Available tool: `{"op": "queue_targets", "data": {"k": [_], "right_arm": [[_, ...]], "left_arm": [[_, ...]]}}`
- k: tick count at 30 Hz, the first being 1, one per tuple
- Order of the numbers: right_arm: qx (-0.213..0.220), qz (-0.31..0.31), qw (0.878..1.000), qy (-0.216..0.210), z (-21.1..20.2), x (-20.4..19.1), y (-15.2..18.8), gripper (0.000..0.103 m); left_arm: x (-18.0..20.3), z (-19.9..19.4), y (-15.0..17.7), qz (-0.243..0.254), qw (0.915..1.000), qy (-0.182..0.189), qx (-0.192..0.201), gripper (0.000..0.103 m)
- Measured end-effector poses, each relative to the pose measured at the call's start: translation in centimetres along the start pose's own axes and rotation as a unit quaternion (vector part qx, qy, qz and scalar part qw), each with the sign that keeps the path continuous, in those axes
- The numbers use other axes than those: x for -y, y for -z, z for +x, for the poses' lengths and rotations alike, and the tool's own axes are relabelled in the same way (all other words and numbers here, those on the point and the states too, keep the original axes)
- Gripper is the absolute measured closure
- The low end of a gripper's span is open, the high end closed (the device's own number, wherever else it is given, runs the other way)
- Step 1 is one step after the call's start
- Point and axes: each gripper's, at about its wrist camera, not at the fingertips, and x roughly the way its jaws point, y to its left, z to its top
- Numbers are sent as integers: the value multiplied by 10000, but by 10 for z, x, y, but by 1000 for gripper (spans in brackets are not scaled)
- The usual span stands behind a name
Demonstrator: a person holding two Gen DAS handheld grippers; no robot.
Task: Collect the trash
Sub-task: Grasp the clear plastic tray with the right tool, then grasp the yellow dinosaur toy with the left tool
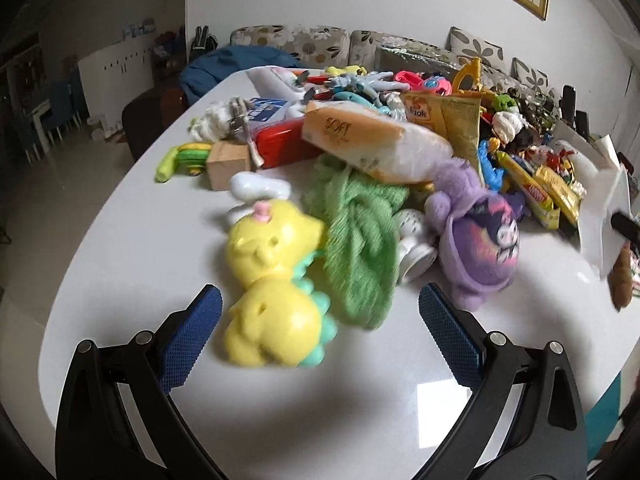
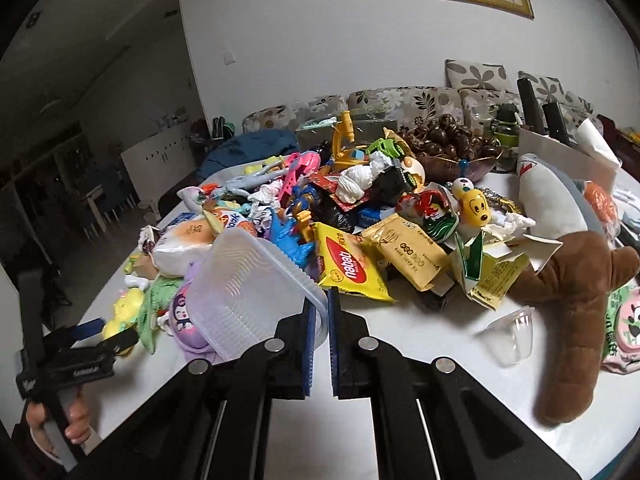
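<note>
My right gripper (image 2: 323,312) is shut on the rim of a clear plastic food container (image 2: 252,288), held tilted above the white table (image 2: 420,344). In front of it lie wrappers: a yellow nebati packet (image 2: 348,266), a tan packet (image 2: 408,254) and a torn green-and-yellow carton (image 2: 490,270). A clear plastic cup (image 2: 514,332) lies on its side to the right. My left gripper (image 1: 320,316) is open and empty, low over the table (image 1: 140,240), with a yellow toy dinosaur (image 1: 272,288) between its fingers. It also shows in the right wrist view (image 2: 106,334).
A green cloth (image 1: 356,240), a purple plush (image 1: 476,236), a tissue pack (image 1: 372,140) and a red box (image 1: 280,144) lie ahead of the left gripper. A brown plush (image 2: 576,300), a shark plush (image 2: 548,200) and a bowl of dark nuts (image 2: 452,144) are at right. A sofa (image 2: 400,100) is behind.
</note>
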Motion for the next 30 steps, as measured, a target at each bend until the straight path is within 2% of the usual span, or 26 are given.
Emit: {"op": "queue_targets", "data": {"k": [2, 6, 8, 10, 12, 15, 19, 21, 23, 24, 25, 26, 27, 28, 30], "right_arm": [[14, -11, 10000, -37, -2, 0, 1, 97], [6, 27, 9999, -101, 2, -1, 1, 97], [-5, 19, 9999, -152, 0, -3, 3, 97], [-2, -27, 9998, -191, -2, -6, 4, 97], [-49, -105, 9996, -256, -1, -12, 6, 97], [-105, -201, 9992, -344, 2, -20, 8, 97], [-183, -262, 9986, -413, 6, -29, 10, 97], [-214, -278, 9986, -391, 7, -30, 11, 97], [-244, -246, 9987, -379, 7, -29, 12, 97], [-281, -218, 9986, -390, 7, -28, 13, 97], [-304, -192, 9986, -390, 7, -27, 14, 97], [-316, -175, 9986, -393, 6, -26, 15, 97], [-330, -173, 9985, -390, 6, -25, 16, 97], [-338, -185, 9985, -381, 5, -26, 16, 97], [-347, -215, 9985, -369, 3, -27, 17, 97]], "left_arm": [[9, 0, -12, 221, 9997, 7, 80, 7], [23, 14, -30, 768, 9964, -340, -60, 7], [17, 13, -33, 870, 9957, -289, -92, 7], [4, 3, -29, 754, 9970, -154, 31, 7], [-16, -5, -18, 411, 9991, 43, -68, 7], [-38, -2, -3, -168, 9994, 29, -317, 7], [-44, 27, 1, -501, 9952, -240, -809, 7], [-38, 38, -6, -351, 9946, -604, -769, 7], [-34, 49, -13, -256, 9932, -699, -897, 7], [-34, 52, -16, -221, 9933, -718, -874, 9], [-35, 52, -18, -195, 9940, -700, -815, 19], [-35, 50, -18, -151, 9950, -671, -731, 33], [-33, 45, -19, -48, 9959, -619, -663, 53], [-32, 43, -19, -13, 9960, -600, -668, 55], [-34, 21, -15, -169, 9985, -257, -461, 55]]}}
